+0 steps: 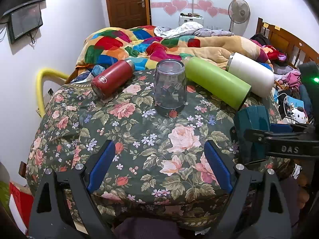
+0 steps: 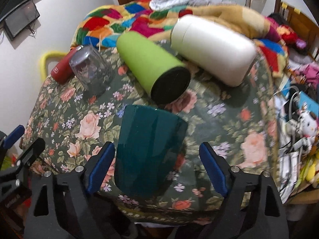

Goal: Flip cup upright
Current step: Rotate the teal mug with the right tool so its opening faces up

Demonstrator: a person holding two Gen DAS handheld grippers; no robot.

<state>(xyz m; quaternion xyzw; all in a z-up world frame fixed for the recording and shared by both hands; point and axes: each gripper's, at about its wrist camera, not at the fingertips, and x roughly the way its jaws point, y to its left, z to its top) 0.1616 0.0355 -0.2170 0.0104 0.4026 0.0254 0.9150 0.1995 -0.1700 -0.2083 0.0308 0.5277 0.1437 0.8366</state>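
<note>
In the left wrist view, the left gripper (image 1: 159, 167) is at the bottom of the frame with its two blue pads spread wide, and between them there is only the floral tablecloth (image 1: 123, 139). In the centre of the frame a clear glass cup (image 1: 170, 86) stands upside down on the cloth, with its base on top. To the upper left of it a red bottle (image 1: 112, 78) lies on its side. To the right of the glass a green bottle (image 1: 217, 82) lies on its side, and just behind it lies a white bottle (image 1: 252, 75). At the right edge the dark teal cup (image 1: 252, 133) stands on the cloth, and the right gripper (image 1: 265, 136) comes in from the right with its black frame around the cup. A colourful blanket (image 1: 127, 43) fills the upper middle.

In the right wrist view, the teal cup (image 2: 147, 151) is in the lower centre, upside down, wider end toward the bottom of the frame. It stands between the blue pads of the right gripper (image 2: 157, 167), which are spread apart; the left pad is just beside the cup wall and the right pad is clearly apart from it. Above are the green bottle (image 2: 153, 67) and the white bottle (image 2: 213, 47), and in the upper left the glass cup (image 2: 91, 69) with the red bottle (image 2: 61, 69) behind it. The picture is somewhat blurred.
</note>
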